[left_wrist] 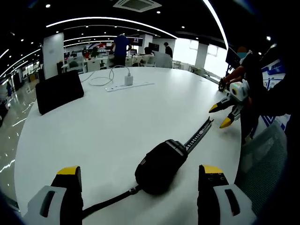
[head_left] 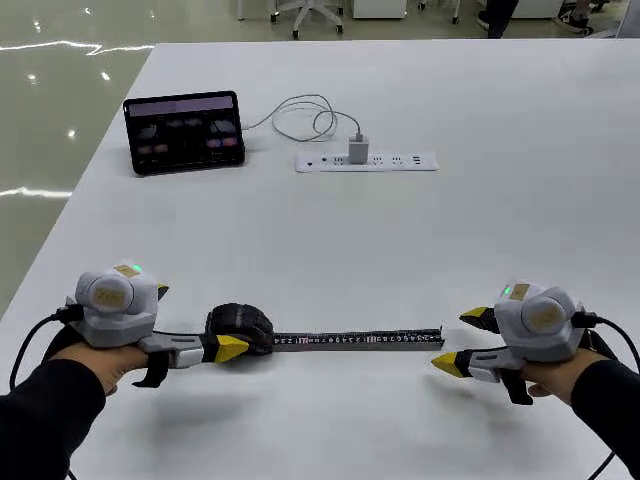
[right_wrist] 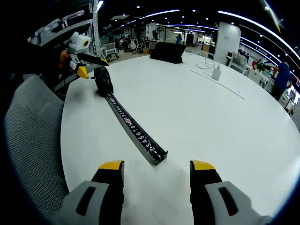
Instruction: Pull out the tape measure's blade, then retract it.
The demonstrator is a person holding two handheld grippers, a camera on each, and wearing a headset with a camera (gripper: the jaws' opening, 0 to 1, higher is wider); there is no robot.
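A black tape measure case (head_left: 241, 328) lies on the white table (head_left: 400, 240), its blade (head_left: 360, 340) pulled out flat to the right. My left gripper (head_left: 226, 336) is open, its yellow-tipped jaws on either side of the case (left_wrist: 161, 164) without touching it. In the left gripper view the jaws of this gripper (left_wrist: 140, 171) stand wide apart. My right gripper (head_left: 460, 340) is open just past the blade's end hook. In the right gripper view the blade (right_wrist: 133, 129) ends right in front of the right gripper (right_wrist: 157, 166), with nothing between its jaws.
A dark tablet (head_left: 185, 130) stands at the back left. A white power strip (head_left: 366, 160) with a charger and looped cable (head_left: 300, 115) lies behind the blade. The table's left edge runs close to my left hand. A black cord (left_wrist: 108, 204) trails from the case.
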